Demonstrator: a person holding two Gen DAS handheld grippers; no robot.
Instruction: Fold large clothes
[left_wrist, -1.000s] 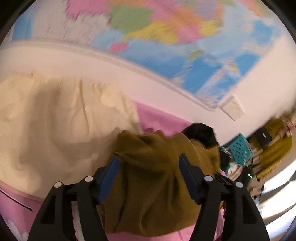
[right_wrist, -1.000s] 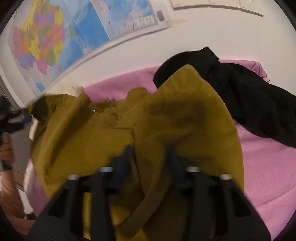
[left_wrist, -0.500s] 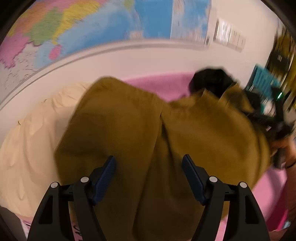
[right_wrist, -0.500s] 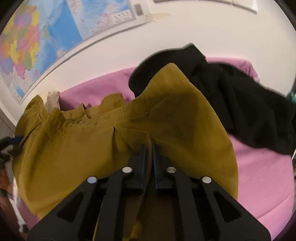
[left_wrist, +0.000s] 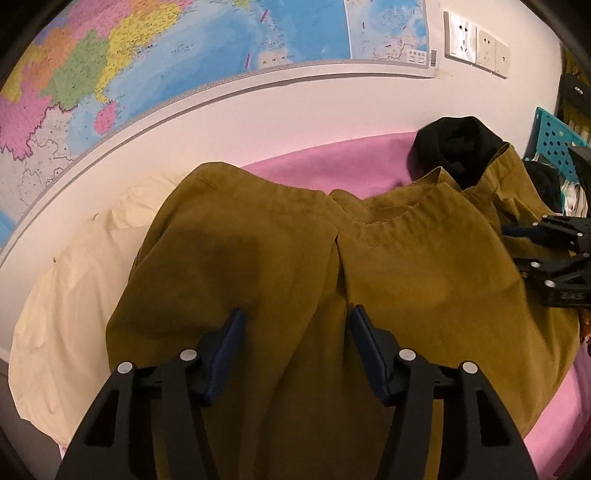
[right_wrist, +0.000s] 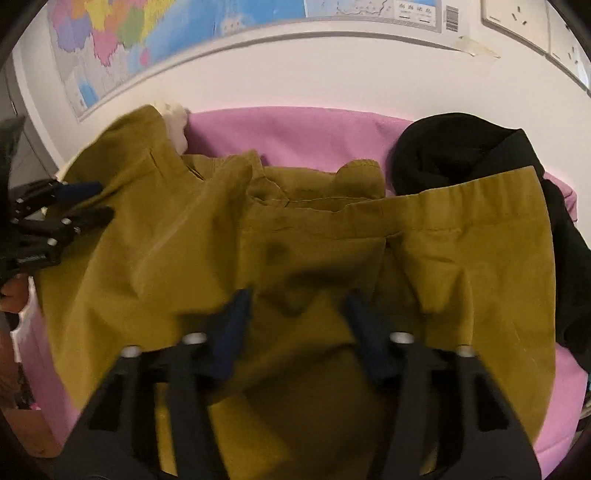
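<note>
A large olive-brown pair of trousers (left_wrist: 258, 258) lies spread on the pink bed (left_wrist: 332, 162), waistband toward the wall. My left gripper (left_wrist: 295, 325) hovers open over its left half, holding nothing. My right gripper (right_wrist: 295, 306) hovers open over the middle of the trousers (right_wrist: 332, 251), its fingers blurred. Each gripper shows at the edge of the other's view: the right gripper (left_wrist: 517, 240) and the left gripper (right_wrist: 96, 201).
A black garment (right_wrist: 443, 155) lies bunched at the bed's far right, partly under the trousers. A cream cloth (left_wrist: 74, 277) lies at the left. A wall map (left_wrist: 184, 55) and sockets (left_wrist: 476, 44) are behind. A teal crate (left_wrist: 554, 144) stands at the right.
My right gripper was shut on the trousers half a second ago and is now open. The trousers now lie spread flat. My left gripper stayed open and swung over them.
</note>
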